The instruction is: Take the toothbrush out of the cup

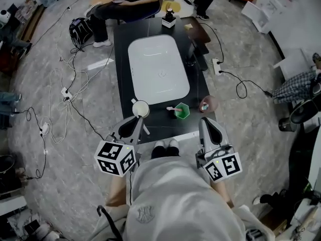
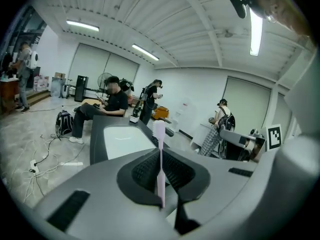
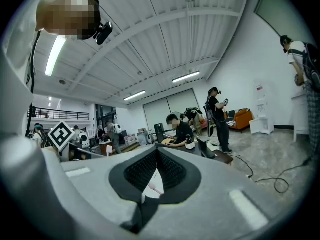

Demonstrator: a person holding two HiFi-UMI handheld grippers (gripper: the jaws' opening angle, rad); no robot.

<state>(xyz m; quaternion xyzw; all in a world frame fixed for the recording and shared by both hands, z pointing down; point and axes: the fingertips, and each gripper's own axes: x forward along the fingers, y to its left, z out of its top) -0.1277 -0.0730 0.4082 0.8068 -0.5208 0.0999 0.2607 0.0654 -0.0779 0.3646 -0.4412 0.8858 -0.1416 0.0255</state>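
My left gripper (image 1: 136, 120) is shut on a pale pink toothbrush (image 2: 159, 134), which stands upright between the pads in the left gripper view (image 2: 160, 154). In the head view the toothbrush's handle (image 1: 146, 128) shows as a thin white stick beside the jaws. A white cup (image 1: 141, 108) stands just beyond the left fingertips, near the front edge of the dark table (image 1: 125, 49). Whether the brush head is still over the cup I cannot tell. My right gripper (image 1: 207, 123) hovers at the table's front right, its jaws together with nothing held (image 3: 157, 151).
A green cup (image 1: 182, 110) with a small pale item at its mouth and a pinkish round object (image 1: 206, 104) sit between the grippers. A white tray (image 1: 158, 67) fills the table's middle. A person sits at the far end (image 1: 125, 4). Cables (image 1: 65, 89) lie on the floor.
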